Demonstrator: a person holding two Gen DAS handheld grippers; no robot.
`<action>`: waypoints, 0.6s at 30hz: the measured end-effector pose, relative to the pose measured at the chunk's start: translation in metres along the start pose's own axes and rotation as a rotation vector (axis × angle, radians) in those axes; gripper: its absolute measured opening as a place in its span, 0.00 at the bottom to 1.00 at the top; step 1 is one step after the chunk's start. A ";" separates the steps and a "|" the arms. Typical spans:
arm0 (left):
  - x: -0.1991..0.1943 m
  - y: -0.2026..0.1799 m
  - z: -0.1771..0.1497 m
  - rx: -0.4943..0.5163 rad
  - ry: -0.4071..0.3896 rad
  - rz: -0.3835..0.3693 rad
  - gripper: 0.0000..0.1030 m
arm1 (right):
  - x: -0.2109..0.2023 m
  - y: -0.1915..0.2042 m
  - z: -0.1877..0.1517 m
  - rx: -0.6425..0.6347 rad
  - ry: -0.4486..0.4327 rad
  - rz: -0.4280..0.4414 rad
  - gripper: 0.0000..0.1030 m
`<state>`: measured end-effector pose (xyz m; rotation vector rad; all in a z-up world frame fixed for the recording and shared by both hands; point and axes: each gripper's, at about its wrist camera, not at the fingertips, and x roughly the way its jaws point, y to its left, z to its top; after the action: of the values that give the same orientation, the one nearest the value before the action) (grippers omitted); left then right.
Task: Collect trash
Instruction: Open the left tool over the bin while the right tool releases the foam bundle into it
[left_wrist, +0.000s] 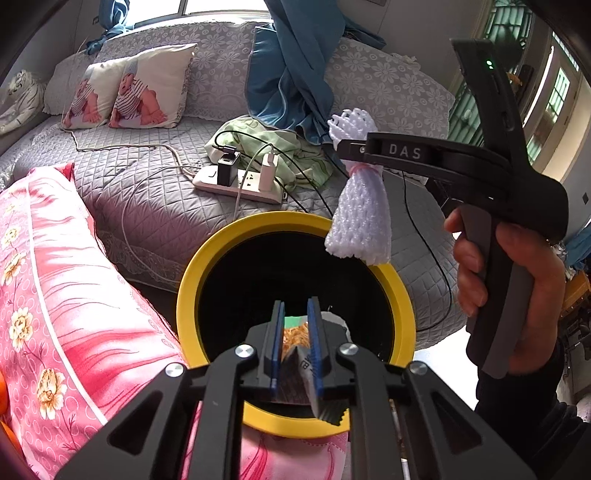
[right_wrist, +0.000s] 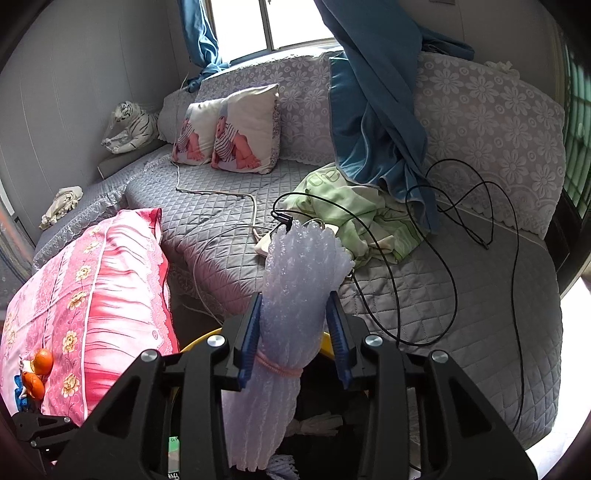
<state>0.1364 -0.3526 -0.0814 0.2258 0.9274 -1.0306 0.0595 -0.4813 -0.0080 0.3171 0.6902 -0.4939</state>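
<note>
A black bin with a yellow rim (left_wrist: 192, 280) stands in front of the grey sofa. In the left wrist view my left gripper (left_wrist: 295, 302) hangs over the bin's mouth. Its blue pads are shut on a crumpled snack wrapper (left_wrist: 295, 338) whose jagged end hangs below them. A white foam net bundle (left_wrist: 360, 218) tied with a pink band dangles over the bin's far right rim, with my right gripper (left_wrist: 343, 147) shut on it. In the right wrist view the foam net (right_wrist: 299, 266) fills the gap between the pads of the right gripper (right_wrist: 294, 295), and the bin rim (right_wrist: 199, 341) shows below.
A pink floral pillow (left_wrist: 55, 277) presses against the bin's left side, with oranges (right_wrist: 42, 360) on it. On the sofa lie a power strip with chargers (left_wrist: 240, 181), a green cloth (right_wrist: 354, 218) and black cables (right_wrist: 450, 258). A hand (left_wrist: 517, 280) holds the right gripper's handle.
</note>
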 end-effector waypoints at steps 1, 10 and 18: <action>0.001 0.002 0.000 -0.008 0.005 -0.002 0.11 | 0.000 -0.002 0.000 0.009 0.001 0.001 0.34; -0.003 0.010 0.001 -0.057 -0.012 -0.011 0.35 | -0.002 -0.009 0.001 0.037 -0.003 0.000 0.45; -0.023 0.027 -0.001 -0.092 -0.052 -0.001 0.35 | -0.011 -0.002 0.003 0.028 -0.018 0.020 0.45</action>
<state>0.1532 -0.3233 -0.0716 0.1210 0.9253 -0.9880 0.0527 -0.4803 0.0010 0.3454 0.6623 -0.4873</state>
